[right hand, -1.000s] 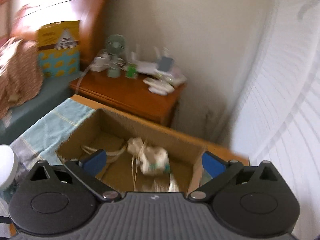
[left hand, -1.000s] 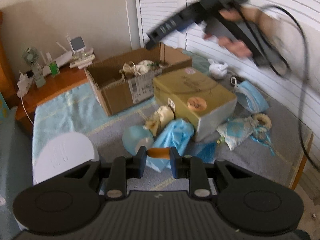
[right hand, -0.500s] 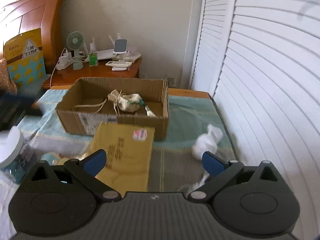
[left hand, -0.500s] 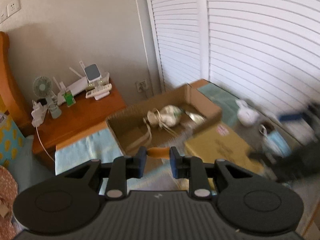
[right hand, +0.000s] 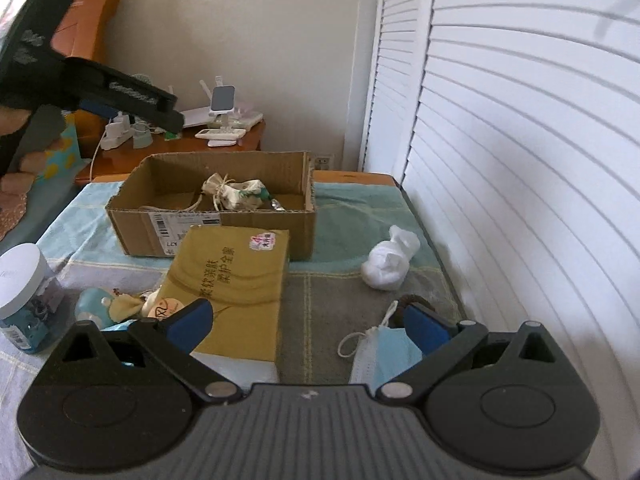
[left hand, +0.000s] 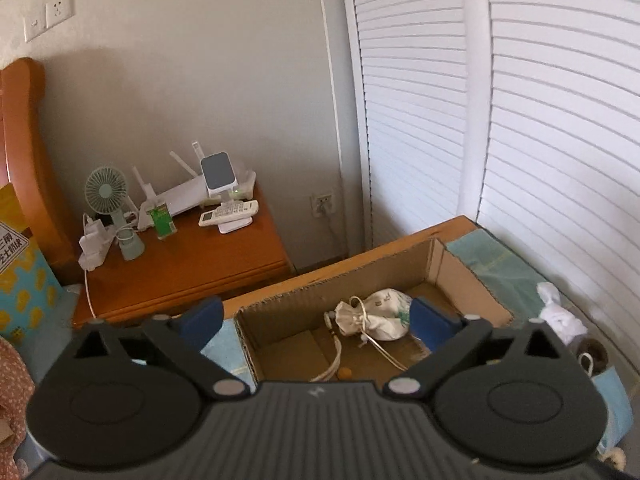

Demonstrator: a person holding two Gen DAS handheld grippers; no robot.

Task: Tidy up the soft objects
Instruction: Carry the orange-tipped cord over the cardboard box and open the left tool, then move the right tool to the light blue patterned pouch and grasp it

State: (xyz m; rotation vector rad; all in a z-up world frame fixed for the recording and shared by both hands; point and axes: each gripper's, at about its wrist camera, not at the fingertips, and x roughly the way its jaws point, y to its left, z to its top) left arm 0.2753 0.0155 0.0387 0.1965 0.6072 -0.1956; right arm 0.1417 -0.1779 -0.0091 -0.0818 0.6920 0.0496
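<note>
Two sets of tongs hang over a cloth-covered counter point(right hand: 360, 200). Left tongs point(left hand: 316, 318), their jaws just sprung wide with nothing between them, sit above an open cardboard box point(left hand: 280, 304) at the counter's far edge; a cream drawstring pouch point(left hand: 374, 316) and a small orange piece point(left hand: 345, 372) lie on its floor. Right tongs point(right hand: 308, 322), jaws wide and empty, hover over the near edge, where a blue face mask point(right hand: 384, 354) lies beside a yellow package point(right hand: 236, 280). A knotted white bag point(right hand: 388, 260) rests near the counter's right edge.
</note>
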